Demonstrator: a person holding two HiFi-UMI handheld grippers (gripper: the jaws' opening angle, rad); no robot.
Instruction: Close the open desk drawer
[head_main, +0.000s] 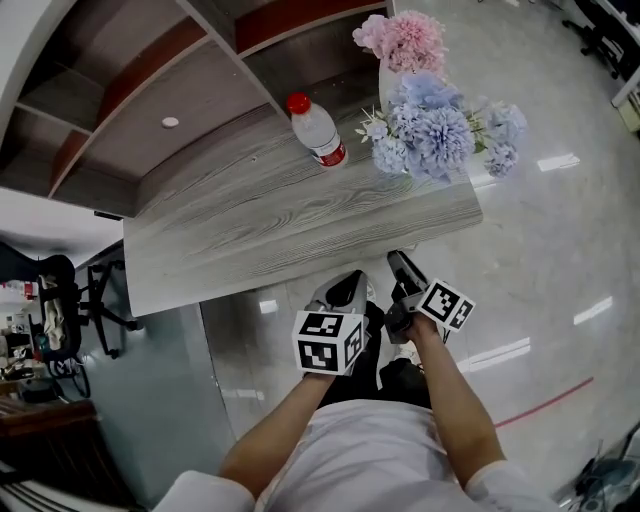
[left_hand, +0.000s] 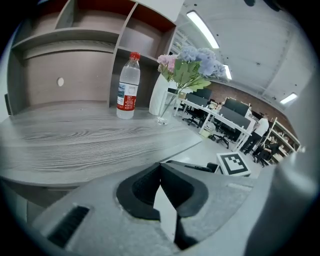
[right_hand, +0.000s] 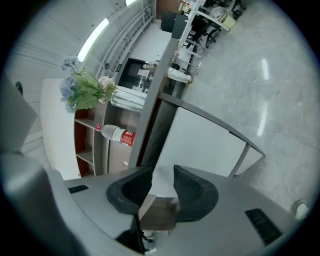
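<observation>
At the upper left of the head view are the shelves (head_main: 130, 120), grey-brown boards with red edges. Below them the table (head_main: 250, 230) runs across the frame, and the left part of its grey wood-grain top is bare. Toward its right end a bottle (head_main: 318, 130) with a red cap and red label stands upright. Just right of the bottle, a white vase (head_main: 388, 78) holds pink and blue flowers (head_main: 440, 125) that spread past the table's right edge. Beyond that edge lies the glossy floor (head_main: 560, 230).

Both my grippers sit low in the centre of that view, side by side just below the table's front edge. In its own view, my left gripper (left_hand: 160, 167) has its jaws together at the tips, with nothing between them. The table top stretches ahead of it toward the bottle and vase.

My right gripper (right_hand: 161, 173) is rolled onto its side, so in its view the table top shows edge-on as a slanting line. The bottle and flowers lie left of that line. Its jaws stand apart, and in the gap I see a white panel (right_hand: 210, 140) with a thin grey rim, under the table. I cannot see the pads pressing on anything.

I cannot pick out the drawer for certain. A dark band (right_hand: 157, 125) runs right under the table top in my right gripper view, and I cannot tell whether that is it.
</observation>
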